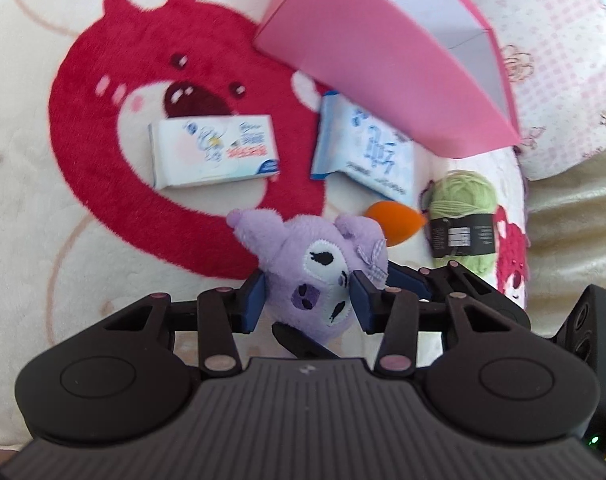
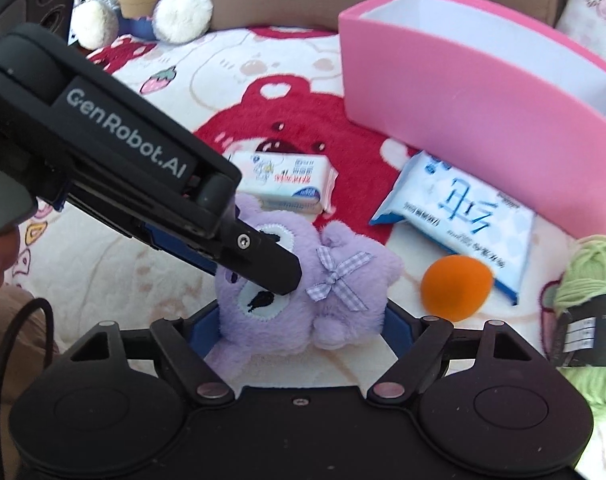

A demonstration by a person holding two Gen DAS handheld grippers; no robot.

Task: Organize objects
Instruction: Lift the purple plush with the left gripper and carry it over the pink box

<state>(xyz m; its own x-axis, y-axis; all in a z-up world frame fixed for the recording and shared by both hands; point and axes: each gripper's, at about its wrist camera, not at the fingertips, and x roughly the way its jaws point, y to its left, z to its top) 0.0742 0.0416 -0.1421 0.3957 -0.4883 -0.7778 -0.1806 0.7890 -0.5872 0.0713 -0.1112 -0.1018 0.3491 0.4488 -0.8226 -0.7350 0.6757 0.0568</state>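
Left wrist: left hand-held gripper (image 1: 307,300) clamps purple plush (image 1: 323,276); right hand-held gripper (image 2: 299,320) wide around it.

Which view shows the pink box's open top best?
The right wrist view: the pink box stands upright there, its rim and white interior visible. In the left wrist view the same box is blurred, cut off at the top edge, showing mostly its outer wall.
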